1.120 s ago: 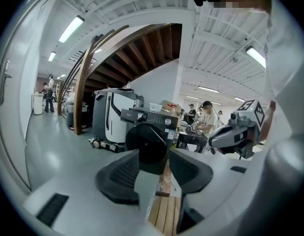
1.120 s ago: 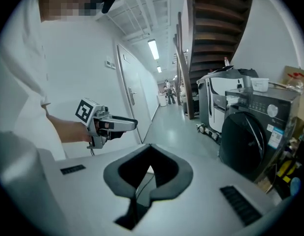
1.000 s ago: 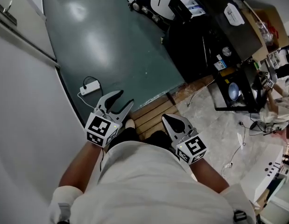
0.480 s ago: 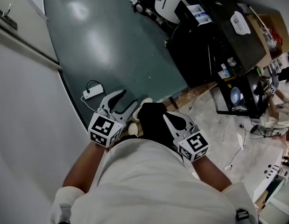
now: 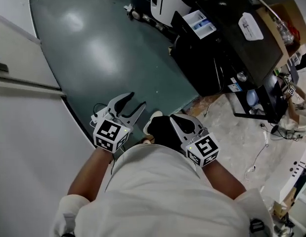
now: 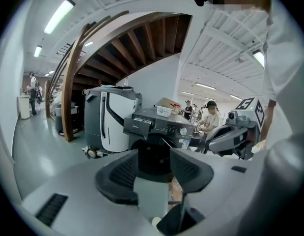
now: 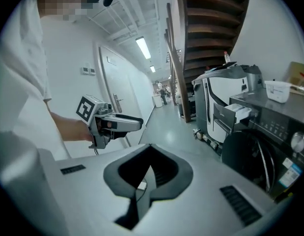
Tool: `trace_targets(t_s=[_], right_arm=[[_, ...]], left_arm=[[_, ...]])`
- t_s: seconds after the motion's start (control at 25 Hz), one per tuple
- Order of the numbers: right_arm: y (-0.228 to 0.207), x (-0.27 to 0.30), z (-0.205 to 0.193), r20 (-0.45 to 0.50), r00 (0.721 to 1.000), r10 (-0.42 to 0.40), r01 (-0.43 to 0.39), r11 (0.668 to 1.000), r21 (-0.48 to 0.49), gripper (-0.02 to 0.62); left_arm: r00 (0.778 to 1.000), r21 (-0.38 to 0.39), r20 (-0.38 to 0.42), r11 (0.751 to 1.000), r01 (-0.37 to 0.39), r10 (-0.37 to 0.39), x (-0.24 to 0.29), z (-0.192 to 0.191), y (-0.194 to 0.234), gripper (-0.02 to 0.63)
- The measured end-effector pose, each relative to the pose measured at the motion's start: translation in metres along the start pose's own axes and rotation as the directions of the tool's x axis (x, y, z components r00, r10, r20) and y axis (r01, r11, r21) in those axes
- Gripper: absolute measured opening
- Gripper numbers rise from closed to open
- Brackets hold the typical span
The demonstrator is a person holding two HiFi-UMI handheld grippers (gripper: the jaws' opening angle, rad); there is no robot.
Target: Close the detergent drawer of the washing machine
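Grippers: two, left gripper (image 5: 137, 99) and right gripper (image 5: 175, 120)
Washing machine: one, dark (image 5: 222, 43)
Detergent drawer: one (image 5: 198, 23)
White-and-grey unit: one (image 6: 112, 117)
Cardboard box: one (image 5: 286, 16)
White door: one (image 7: 112, 82)
Wooden staircase: one (image 6: 142, 38)

White short-sleeved top (image 5: 157, 191), loose sleeve (image 5: 67, 212). Dark trousers (image 5: 165, 131), with a pale shoe (image 5: 153, 116) between the left hand-held gripper (image 5: 137, 100) and the right hand-held gripper (image 5: 175, 120). Both have grey moulded shells, black ribbed pads (image 6: 117, 176) and a black-and-white marker cube (image 5: 111, 134) at the rear.
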State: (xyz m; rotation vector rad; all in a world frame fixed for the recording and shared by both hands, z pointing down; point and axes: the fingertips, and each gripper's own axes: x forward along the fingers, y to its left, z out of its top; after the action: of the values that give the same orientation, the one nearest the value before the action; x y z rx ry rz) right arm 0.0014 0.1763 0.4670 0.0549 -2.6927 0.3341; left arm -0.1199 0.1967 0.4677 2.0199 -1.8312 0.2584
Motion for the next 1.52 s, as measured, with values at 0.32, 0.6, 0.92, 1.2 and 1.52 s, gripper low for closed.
trace_targets(t_s=[0.32, 0.6, 0.92, 1.2, 1.52], right_arm=[[-0.061, -0.028, 0.064, 0.018, 0.997, -0.079, 0.078, 0.994, 0.07, 0.003], [-0.112, -0.067, 0.075, 0.054, 0.965, -0.256, 0.244, 0.954, 0.173, 0.004], [-0.166, -0.098, 0.088, 0.042, 0.881, -0.471, 0.446, 0.857, 0.26, 0.003], [-0.201, -0.081, 0.116, 0.002, 0.845, -0.534, 0.512, 0.811, 0.284, 0.003], [-0.227, -0.04, 0.137, -0.068, 0.849, -0.524, 0.518, 0.798, 0.309, 0.005]], left_arm=[[0.996, 0.078, -0.05, 0.993, 0.084, -0.08, 0.075, 0.098, 0.0, 0.198], [0.984, 0.136, -0.106, 0.978, 0.155, -0.142, 0.141, 0.122, -0.004, 0.195], [0.973, 0.157, -0.13, 0.965, 0.212, -0.192, 0.222, 0.124, 0.02, 0.195], [0.962, 0.178, -0.152, 0.951, 0.254, -0.228, 0.277, 0.127, 0.051, 0.186], [0.938, 0.189, -0.207, 0.93, 0.317, -0.277, 0.32, 0.115, 0.073, 0.186]])
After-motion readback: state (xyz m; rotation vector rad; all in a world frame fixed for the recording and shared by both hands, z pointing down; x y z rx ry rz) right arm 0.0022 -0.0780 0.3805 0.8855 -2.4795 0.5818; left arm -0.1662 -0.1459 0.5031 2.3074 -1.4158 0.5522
